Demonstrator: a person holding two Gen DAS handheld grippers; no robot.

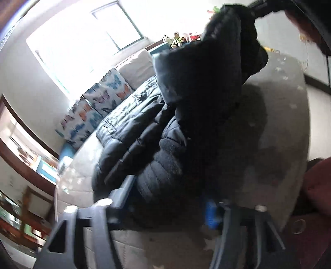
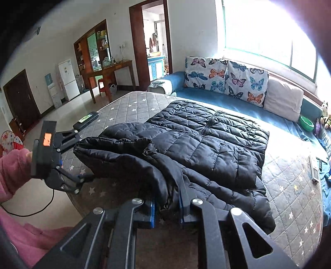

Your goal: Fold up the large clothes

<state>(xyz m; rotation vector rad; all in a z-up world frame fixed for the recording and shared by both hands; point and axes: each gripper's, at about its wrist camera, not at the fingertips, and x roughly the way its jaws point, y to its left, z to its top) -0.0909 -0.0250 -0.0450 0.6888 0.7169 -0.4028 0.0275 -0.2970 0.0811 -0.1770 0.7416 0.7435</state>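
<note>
One garment only, a black quilted puffer jacket [image 2: 209, 144], lay spread on the grey star-patterned quilted mattress [image 2: 132, 103], zipper side up, body mostly flat. Folding looked barely started: the near part was bunched and lifted, no clean fold visible, most steps judged still left.

Right tool [image 2: 167, 203] was clamped shut on a gathered bunch of jacket fabric at the near edge, cloth pinched between its blue-padded jaws. Left tool [image 1: 167, 198] stood partly open, pointing down at the jacket's near end; the blurred view left it unclear whether the pads touched cloth, no firm grip seen.

Right wrist view showed the whole layout: jacket outline, left tool [image 2: 68, 157] beside the sleeve at the mattress edge, a person's pink sleeve [image 2: 12, 171], butterfly-print cushions [image 2: 223, 76] on the blue sofa [image 2: 238, 111]. Left wrist view, blurred and backlit, showed what the other missed: the raised fabric hanging from the right tool [image 1: 257, 8] high above the mattress.
</note>
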